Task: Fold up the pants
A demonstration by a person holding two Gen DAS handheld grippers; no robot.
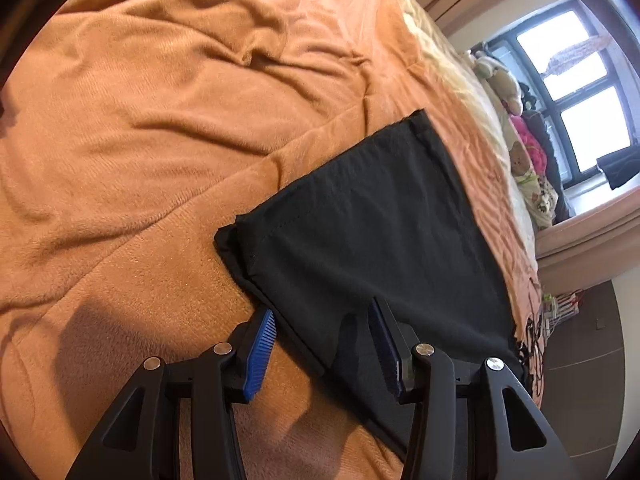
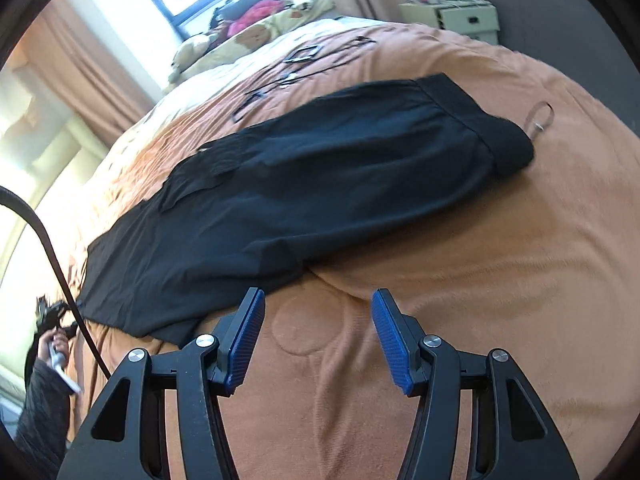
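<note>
Black pants point(image 2: 320, 184) lie flat along an orange blanket point(image 2: 500, 280), with the waistband point(image 2: 476, 120) at the upper right of the right wrist view. My right gripper point(image 2: 318, 312) hovers open over bare blanket, just short of the pants' near edge. In the left wrist view the hem end of the pants point(image 1: 360, 220) lies on the blanket point(image 1: 160, 120). My left gripper point(image 1: 324, 324) stands open over the pants' near edge, its right finger point(image 1: 384, 340) above the cloth and its left finger point(image 1: 262, 344) above blanket. Nothing is gripped.
A person's hand point(image 2: 54, 344) holds the left gripper at the bed's left side, with a black cable point(image 2: 60, 272) arcing past it. Thin cables point(image 2: 304, 60) lie on the bed beyond the pants. Plush toys point(image 1: 520, 148) sit by the window. A small cabinet point(image 2: 460, 16) stands behind.
</note>
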